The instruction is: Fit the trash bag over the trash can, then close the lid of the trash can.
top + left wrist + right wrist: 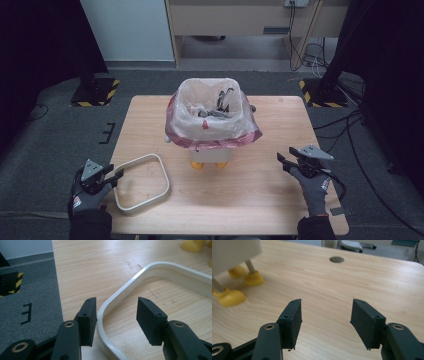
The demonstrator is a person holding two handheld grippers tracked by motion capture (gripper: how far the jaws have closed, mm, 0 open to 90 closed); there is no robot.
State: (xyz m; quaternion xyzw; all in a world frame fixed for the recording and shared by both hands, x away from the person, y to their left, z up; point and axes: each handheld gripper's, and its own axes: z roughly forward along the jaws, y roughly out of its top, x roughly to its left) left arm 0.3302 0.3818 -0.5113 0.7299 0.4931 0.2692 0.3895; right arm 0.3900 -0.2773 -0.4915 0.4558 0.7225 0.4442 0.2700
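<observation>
High view. A white ring (142,183), a rounded-rectangle frame that looks like the retaining collar for the bin (210,120), lies flat on the table (260,200) at its near left corner. The bin stands at the table centre, lined with a pink-edged bag (212,134) whose rim is folded over the outside. The left gripper (116,175) sits at the ring's left edge. The right gripper (283,162) hovers over bare wood at the near right, well apart from the ring and the bin.

Left gripper view. The jaws are parted and straddle the ring (120,297) at its rounded corner: one pad stands outside the rim, the other inside the loop. Neither pad presses on the plastic, so nothing is grasped. The rim is a thin upright wall with a smooth, glossy face.

Right gripper view. The jaws are parted with nothing between them. The bin's yellow feet (234,290) show at upper left.

Handling. The ring is judged light, rigid across its wall and somewhat springy across its long span. The smooth plastic may slip under a weak pinch. Take hold across the wall thickness, on a straight run just beside the corner, where the pads seat flat. A single-point grip will let the far side droop; support the opposite side with the second gripper.
</observation>
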